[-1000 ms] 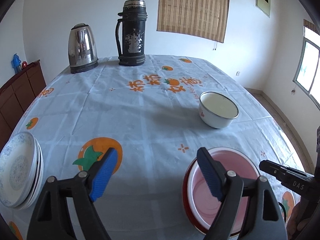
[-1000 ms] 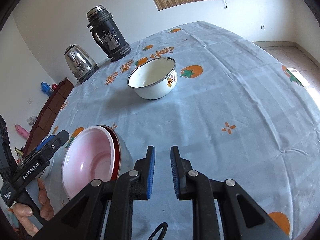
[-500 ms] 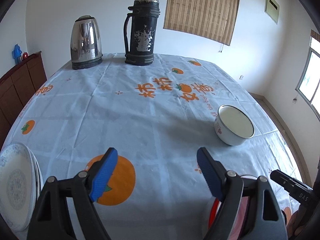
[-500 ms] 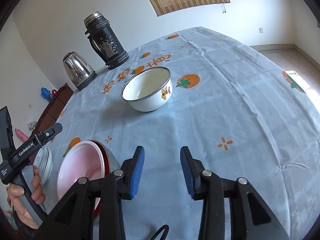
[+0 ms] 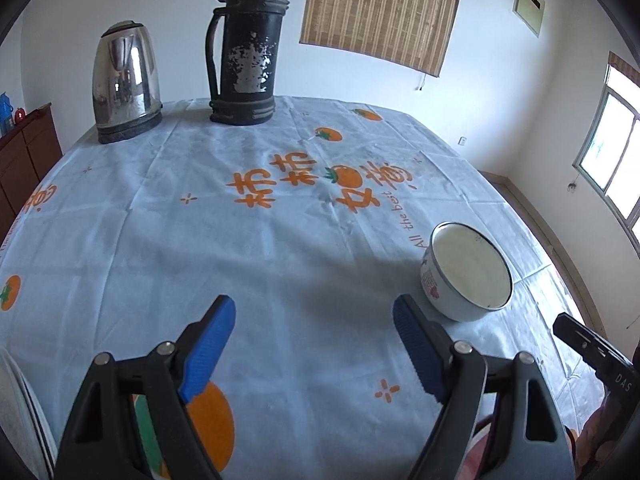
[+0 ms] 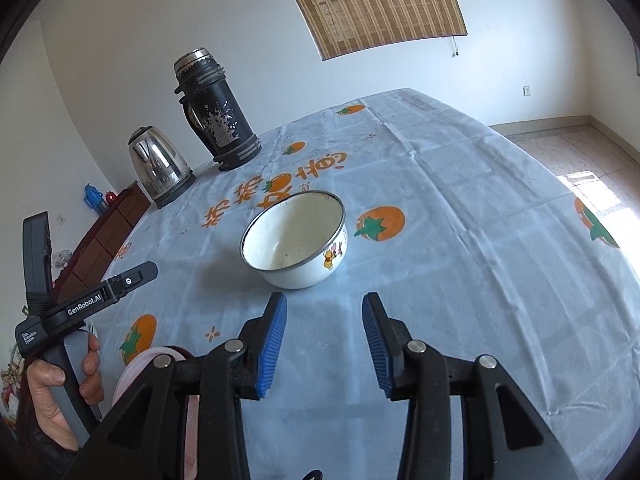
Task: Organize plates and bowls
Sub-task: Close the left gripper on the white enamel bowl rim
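The left tool [image 5: 314, 320] hangs over the worktop [image 5: 280, 240] with its blue pads spread wide and nothing between them. The right tool [image 6: 325, 320] has its pads parted by a moderate gap, also empty, pointing at the white enamel bowl [image 6: 294, 240], which sits upright on the pale blue cloth just beyond the tips. In the left wrist view that bowl [image 5: 466, 270] lies off to the right of the pads. A pink bowl [image 6: 144, 364] shows only as a rim behind the right tool's arm. A stack of plates [image 5: 18, 412] sits at the near left edge. A kettle [image 5: 126, 82] and a dark flask [image 5: 244, 46] stand at the far side
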